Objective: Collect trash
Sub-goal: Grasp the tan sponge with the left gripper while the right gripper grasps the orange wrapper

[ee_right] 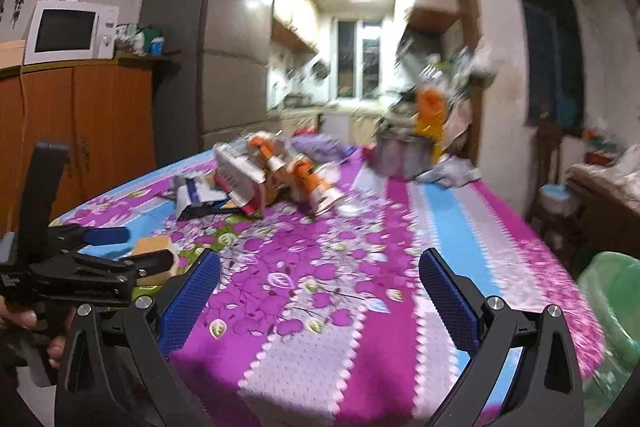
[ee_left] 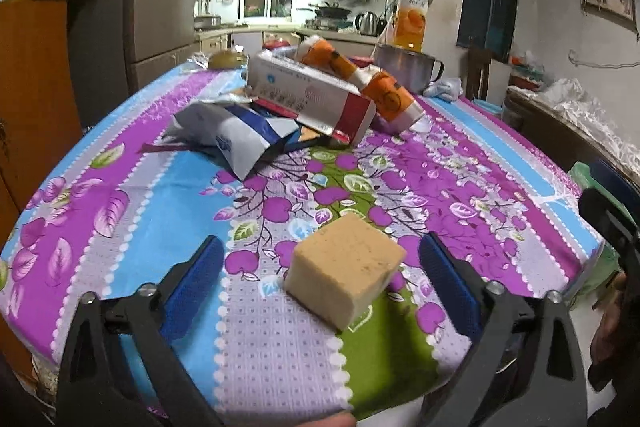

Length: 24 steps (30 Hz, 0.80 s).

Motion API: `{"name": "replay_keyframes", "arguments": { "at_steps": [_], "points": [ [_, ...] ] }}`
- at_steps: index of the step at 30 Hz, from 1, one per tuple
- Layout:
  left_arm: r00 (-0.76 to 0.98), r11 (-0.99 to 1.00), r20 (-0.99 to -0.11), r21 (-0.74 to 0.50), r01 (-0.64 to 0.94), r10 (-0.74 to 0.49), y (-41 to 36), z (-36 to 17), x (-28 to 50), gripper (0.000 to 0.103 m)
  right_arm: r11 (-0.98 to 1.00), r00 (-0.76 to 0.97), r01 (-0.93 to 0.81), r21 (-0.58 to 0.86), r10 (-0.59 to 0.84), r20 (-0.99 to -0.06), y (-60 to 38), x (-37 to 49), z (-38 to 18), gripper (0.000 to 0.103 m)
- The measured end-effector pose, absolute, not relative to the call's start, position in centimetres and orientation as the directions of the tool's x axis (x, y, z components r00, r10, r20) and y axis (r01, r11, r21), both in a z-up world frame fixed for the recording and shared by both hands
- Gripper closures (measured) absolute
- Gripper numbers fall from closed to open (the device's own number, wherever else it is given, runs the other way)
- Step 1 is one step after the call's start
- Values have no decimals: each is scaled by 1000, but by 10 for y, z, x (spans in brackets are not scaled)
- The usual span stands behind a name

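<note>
A tan sponge block point(ee_left: 344, 267) lies on the flowered tablecloth point(ee_left: 460, 179) near the front edge. My left gripper point(ee_left: 321, 242) is open and straddles it, with a gap between each blue pad and the block. The right wrist view shows that same left gripper point(ee_right: 142, 247) at the left, the sponge point(ee_right: 152, 245) between its fingers. My right gripper point(ee_right: 320, 255) is open over bare cloth with nothing in it. Farther back lies a trash pile: a white and red carton point(ee_left: 312, 95), a silver and blue foil bag point(ee_left: 232, 135) and orange and white wrappers point(ee_left: 386, 97).
Behind the pile stand a metal pot point(ee_left: 404, 67) and an orange drink bottle point(ee_left: 410, 23). A green bin point(ee_right: 612, 299) sits off the table's right edge. A wooden cabinet point(ee_right: 80, 123) and a fridge point(ee_right: 224, 67) stand to the left, beyond the table.
</note>
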<state>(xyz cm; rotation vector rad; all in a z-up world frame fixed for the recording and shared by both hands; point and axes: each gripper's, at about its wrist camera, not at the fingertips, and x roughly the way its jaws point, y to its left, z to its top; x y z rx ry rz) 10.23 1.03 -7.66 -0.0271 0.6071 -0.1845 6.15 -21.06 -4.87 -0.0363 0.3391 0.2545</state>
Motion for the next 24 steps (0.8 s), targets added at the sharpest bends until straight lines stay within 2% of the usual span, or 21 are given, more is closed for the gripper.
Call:
{"name": "replay_keyframes", "arguments": {
  "at_steps": [5, 9, 12, 14, 18, 21, 24],
  "points": [
    [777, 980, -597, -94, 176, -197, 10, -83, 112, 20, 903, 798, -430, 0, 380, -468, -196, 132, -39, 4],
    [772, 980, -606, -86, 179, -194, 9, -83, 116, 26, 866, 743, -500, -9, 424, -518, -188, 187, -24, 6],
    [765, 978, -612, -91, 187, -202, 9, -81, 119, 32, 842, 705, -537, -49, 416, -574, -176, 233, -17, 18],
    [763, 978, -614, -83, 193, -203, 6, -81, 120, 35, 838, 687, -541, -69, 392, -612, -168, 263, -18, 34],
    [762, 978, -619, -60, 199, -193, 3, -82, 122, 42, 835, 653, -546, -74, 369, -661, -158, 305, -27, 41],
    [755, 977, -625, -69, 201, -199, 4, -80, 125, 54, 829, 619, -555, -72, 354, -701, -147, 333, -39, 51],
    [750, 977, -630, -72, 202, -202, 5, -79, 128, 56, 829, 603, -556, -67, 345, -720, -143, 343, -49, 66]
  ]
}}
